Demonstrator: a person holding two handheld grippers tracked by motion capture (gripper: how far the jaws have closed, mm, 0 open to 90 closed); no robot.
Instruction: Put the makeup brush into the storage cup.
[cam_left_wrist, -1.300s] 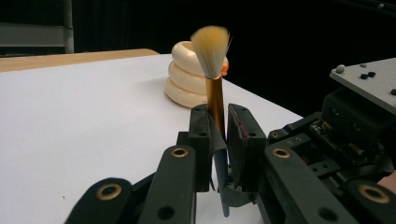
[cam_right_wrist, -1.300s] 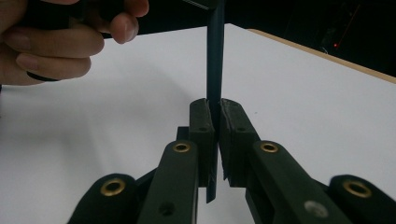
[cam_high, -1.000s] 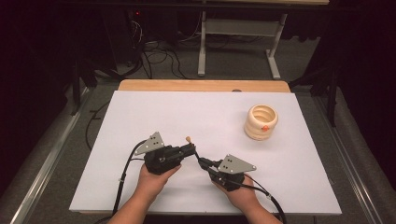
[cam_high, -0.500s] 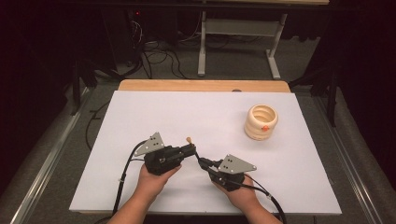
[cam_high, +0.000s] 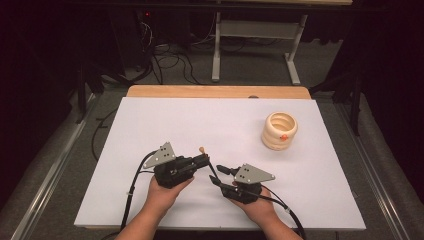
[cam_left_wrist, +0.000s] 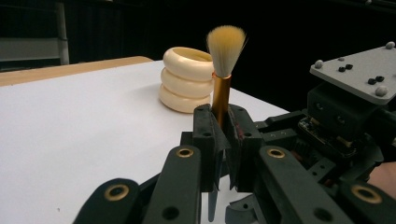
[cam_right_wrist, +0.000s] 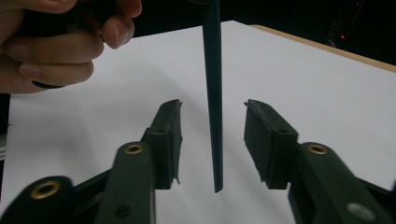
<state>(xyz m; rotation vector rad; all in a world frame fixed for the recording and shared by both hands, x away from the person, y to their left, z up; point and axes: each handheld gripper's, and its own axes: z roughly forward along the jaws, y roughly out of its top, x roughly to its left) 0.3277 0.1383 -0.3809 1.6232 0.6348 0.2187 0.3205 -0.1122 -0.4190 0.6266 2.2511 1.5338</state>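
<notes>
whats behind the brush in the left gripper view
Behind the brush stands a cream ribbed holder on the white table. The brush's gold ferrule covers the holder's right edge; its inside cannot be seen here.

- One brush (cam_left_wrist: 226, 46)
- One cream ribbed holder (cam_high: 280, 131)
- Two tongs: left tongs (cam_high: 204, 161), right tongs (cam_high: 218, 173)
- One white worktop (cam_high: 200, 125)
</notes>
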